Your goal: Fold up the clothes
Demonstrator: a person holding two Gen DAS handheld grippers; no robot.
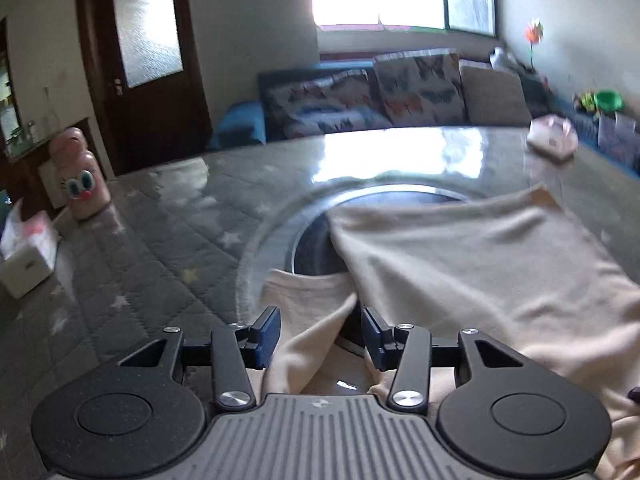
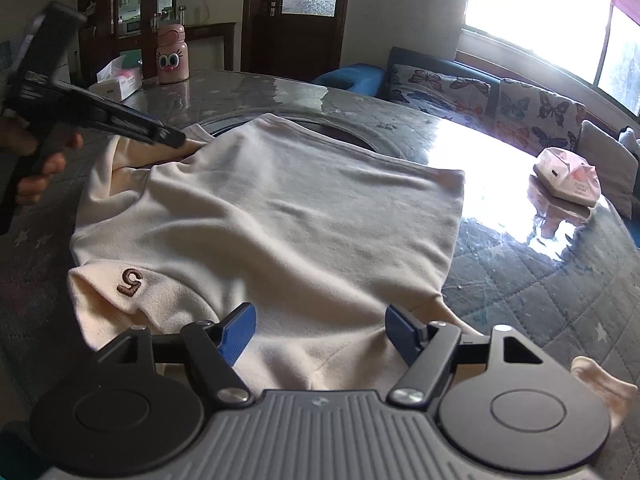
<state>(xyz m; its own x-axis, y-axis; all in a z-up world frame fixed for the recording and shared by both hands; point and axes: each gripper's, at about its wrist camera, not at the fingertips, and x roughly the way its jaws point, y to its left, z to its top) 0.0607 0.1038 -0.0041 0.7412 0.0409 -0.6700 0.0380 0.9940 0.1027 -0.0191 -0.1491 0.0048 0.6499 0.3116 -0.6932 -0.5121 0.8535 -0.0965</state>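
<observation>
A cream shirt [image 2: 300, 208] lies spread flat on the glass-topped table [image 2: 520, 280], with a brown "5" [image 2: 130, 280] stitched on the near-left sleeve. My right gripper [image 2: 320, 328] is open just above the shirt's near edge, and cloth lies under and between its blue pads [image 2: 238, 332]. My left gripper [image 1: 320, 332] is also open. A fold of the same shirt [image 1: 460, 260] runs up between its fingers. In the right wrist view the left gripper [image 2: 178, 136] sits at the shirt's far-left corner, held by a hand [image 2: 36, 176].
A pink bottle with cartoon eyes [image 2: 172, 56] and a tissue box [image 2: 120, 80] stand at the table's far left. A pink tissue pack [image 2: 568, 178] lies at the far right. A round inset ring [image 1: 360, 196] marks the table's centre. A sofa with cushions [image 1: 400, 92] runs behind.
</observation>
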